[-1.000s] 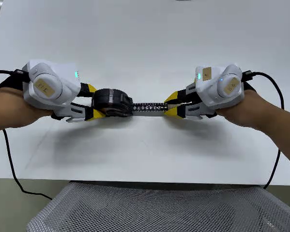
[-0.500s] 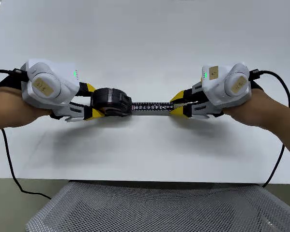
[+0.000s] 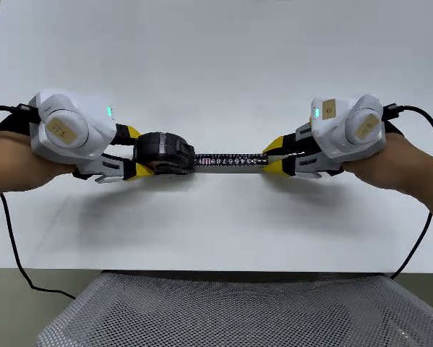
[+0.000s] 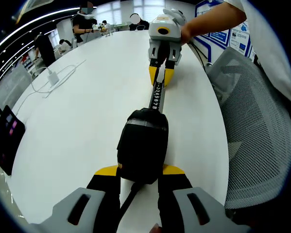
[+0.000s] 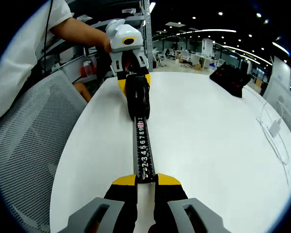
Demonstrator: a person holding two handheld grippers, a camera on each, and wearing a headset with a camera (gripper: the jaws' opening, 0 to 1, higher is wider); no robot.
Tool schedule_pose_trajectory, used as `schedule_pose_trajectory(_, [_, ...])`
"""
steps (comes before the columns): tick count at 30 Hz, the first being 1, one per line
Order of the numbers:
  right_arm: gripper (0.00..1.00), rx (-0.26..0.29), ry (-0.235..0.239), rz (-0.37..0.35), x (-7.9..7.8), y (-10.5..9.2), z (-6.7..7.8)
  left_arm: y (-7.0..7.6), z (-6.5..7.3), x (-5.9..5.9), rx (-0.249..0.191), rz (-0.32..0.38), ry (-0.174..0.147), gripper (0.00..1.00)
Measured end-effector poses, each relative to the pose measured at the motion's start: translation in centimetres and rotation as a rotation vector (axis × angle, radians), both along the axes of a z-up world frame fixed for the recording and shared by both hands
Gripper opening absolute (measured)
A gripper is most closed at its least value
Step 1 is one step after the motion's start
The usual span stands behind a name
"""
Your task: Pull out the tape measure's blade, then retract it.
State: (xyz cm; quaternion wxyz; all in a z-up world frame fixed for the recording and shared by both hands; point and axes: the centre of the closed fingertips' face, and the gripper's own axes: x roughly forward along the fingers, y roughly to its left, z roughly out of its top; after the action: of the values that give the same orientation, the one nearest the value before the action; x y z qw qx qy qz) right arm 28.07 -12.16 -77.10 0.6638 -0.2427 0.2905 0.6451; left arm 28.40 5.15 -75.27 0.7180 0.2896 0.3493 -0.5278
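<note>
The black tape measure case [image 3: 164, 152] rests on the white table [image 3: 216, 65], and my left gripper [image 3: 140, 152] is shut on it. In the left gripper view the case [image 4: 142, 144] sits between the yellow-tipped jaws. A numbered black blade [image 3: 229, 157] runs out of the case toward the right. My right gripper [image 3: 273, 155] is shut on the blade's end. In the right gripper view the blade [image 5: 143, 154] stretches from my right gripper [image 5: 145, 180] up to the case [image 5: 137, 99], with the left gripper [image 5: 133, 77] behind it.
A grey mesh chair back [image 3: 223, 311] stands just below the table's near edge. Black cables [image 3: 10, 238] hang from both grippers. A dark device [image 5: 232, 75] and a white adapter with cord [image 4: 53, 77] lie farther along the table. People stand at the far end.
My right gripper has moved to the right with the blade's end, so more of the blade shows. The left gripper and the case have stayed in place.
</note>
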Motion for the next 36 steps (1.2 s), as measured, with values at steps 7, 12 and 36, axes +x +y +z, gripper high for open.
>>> schedule_pose_trajectory(7, [0.08,-0.009,0.005,-0.009,-0.1,-1.0,-0.1,0.0,0.0,-0.1,0.001,-0.002,0.002,0.24])
schedule_pose_trajectory(12, [0.08,-0.018,0.004,-0.013,0.0,-1.8,-0.2,0.0,0.0,0.0,0.004,-0.003,0.003,0.24])
schedule_pose_trajectory(36, [0.08,-0.05,0.006,-0.011,0.1,-4.2,0.0,-0.1,-0.1,0.0,0.005,-0.002,0.008,0.24])
